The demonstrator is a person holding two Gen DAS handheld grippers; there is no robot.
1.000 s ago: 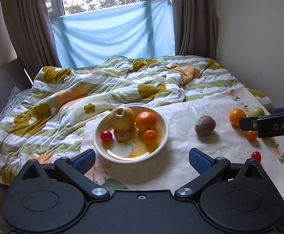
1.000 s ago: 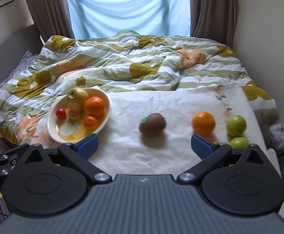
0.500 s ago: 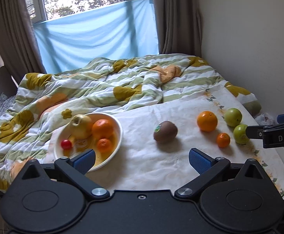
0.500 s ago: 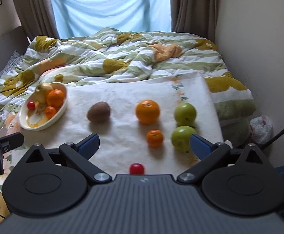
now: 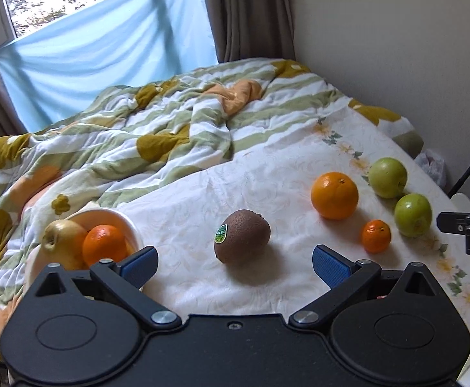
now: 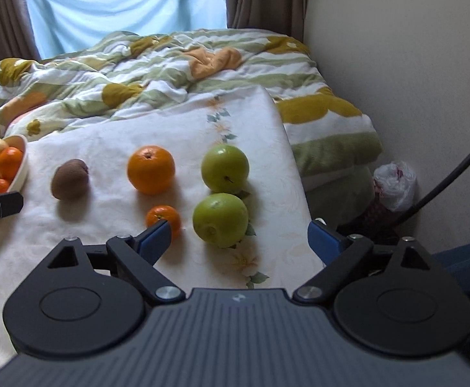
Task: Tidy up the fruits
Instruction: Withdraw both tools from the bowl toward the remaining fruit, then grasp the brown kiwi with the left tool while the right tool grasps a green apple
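Beyond the bowl [image 5: 128, 225], the kiwi [image 5: 242, 237] is centred ahead of the left gripper [image 5: 233, 258], jaws released, long axis apparently crosswise. The nearer green apple [image 6: 220, 219] is framed by the right gripper [image 6: 239, 237], likewise released.

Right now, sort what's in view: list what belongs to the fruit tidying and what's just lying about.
Part of the job:
- kiwi
- large orange
- small mandarin
- two green apples
- bowl already holding fruit
- left gripper and right gripper, both open

Just lying about:
- striped quilt
- plastic bag on the floor
- blue sheet over the window
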